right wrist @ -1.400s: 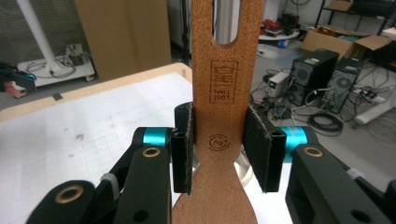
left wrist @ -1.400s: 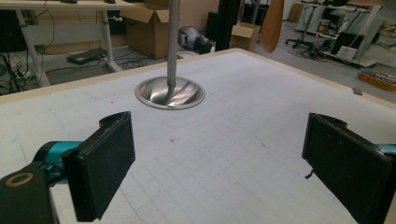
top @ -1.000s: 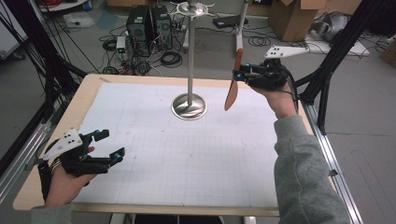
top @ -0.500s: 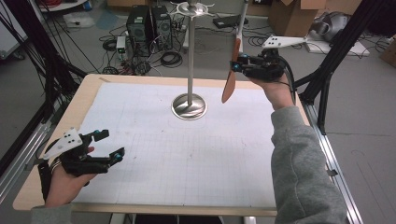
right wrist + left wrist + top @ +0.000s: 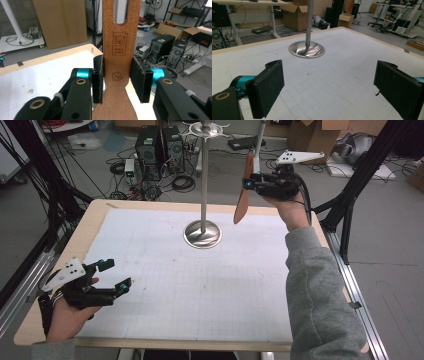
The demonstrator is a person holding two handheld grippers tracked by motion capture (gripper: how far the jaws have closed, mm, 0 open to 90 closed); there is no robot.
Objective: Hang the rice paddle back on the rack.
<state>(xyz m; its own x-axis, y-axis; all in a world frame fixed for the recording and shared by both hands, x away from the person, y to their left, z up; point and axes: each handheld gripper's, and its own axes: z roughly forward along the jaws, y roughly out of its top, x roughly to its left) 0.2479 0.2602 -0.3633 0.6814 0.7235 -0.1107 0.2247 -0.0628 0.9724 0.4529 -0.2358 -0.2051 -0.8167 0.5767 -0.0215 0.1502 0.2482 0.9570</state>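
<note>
Counter (image 5: pixel 150 270): pale wooden edge, top covered by a white gridded mat (image 5: pixel 210 290); floor beyond crowded with computer towers, cables and cardboard boxes.

Metal stand (image 5: pixel 204 180): round polished base resting on the mat toward the far side of the counter, slim upright pole rising from its centre, hooks at the top near the frame edge. Base and pole also seen ahead in the left gripper view (image 5: pixel 307 48).

Wooden spatula (image 5: pixel 243 195): held in the air over the far right part of the counter, just right of the pole and apart from it, hanging roughly upright with a slight tilt, broad end lowermost. In the right gripper view (image 5: pixel 121 50), slotted handle uppermost, branded stamp visible above the grip.

Right gripper (image 5: pixel 252 182): raised off the counter, jaws clenched on the spatula's narrow neck, pads pressing both edges.

Left gripper (image 5: pixel 115 275): low over the near left corner of the mat, jaws released and standing wide, nothing between them.
</note>
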